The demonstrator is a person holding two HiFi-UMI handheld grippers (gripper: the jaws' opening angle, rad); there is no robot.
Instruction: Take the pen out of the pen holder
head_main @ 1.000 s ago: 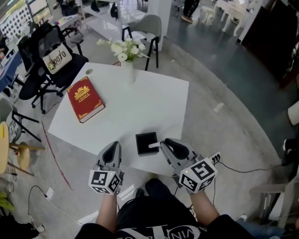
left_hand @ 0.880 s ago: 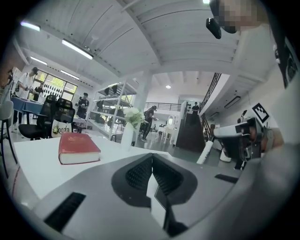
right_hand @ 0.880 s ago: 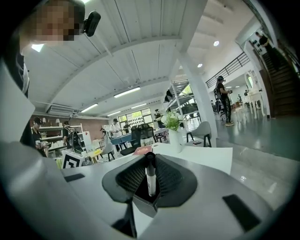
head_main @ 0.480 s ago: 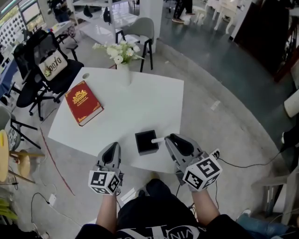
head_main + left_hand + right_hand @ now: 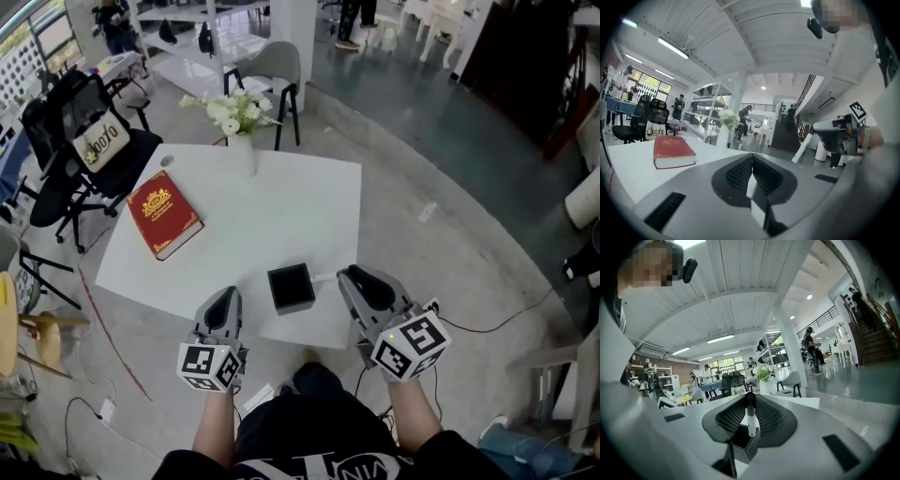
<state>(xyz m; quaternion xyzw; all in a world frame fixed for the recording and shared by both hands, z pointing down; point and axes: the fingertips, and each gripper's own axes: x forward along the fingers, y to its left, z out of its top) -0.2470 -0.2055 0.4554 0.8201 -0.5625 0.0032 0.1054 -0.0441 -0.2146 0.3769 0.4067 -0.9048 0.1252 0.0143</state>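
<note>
A black square pen holder point(image 5: 291, 287) stands near the front edge of the white table point(image 5: 281, 202). My right gripper point(image 5: 346, 276) is just right of it, shut on a white pen point(image 5: 324, 277) that pokes out leftward, beside the holder's rim. In the right gripper view the pen point(image 5: 750, 417) stands upright between the pads, its black cap up, with the holder point(image 5: 743, 442) below it. My left gripper point(image 5: 226, 295) hovers at the table's front edge, left of the holder, its pads point(image 5: 740, 172) together with nothing held. The left gripper view shows the pen point(image 5: 802, 147) at the right.
A red book point(image 5: 164, 213) lies at the table's left. A white vase of flowers point(image 5: 234, 117) stands at the far edge. Black office chairs point(image 5: 84, 155) crowd the left side, and a grey chair point(image 5: 274, 67) sits behind the table. A cable point(image 5: 487, 323) runs across the floor on the right.
My right gripper has lifted the pen up out of the holder and drawn it to the right. The left gripper has kept still.
</note>
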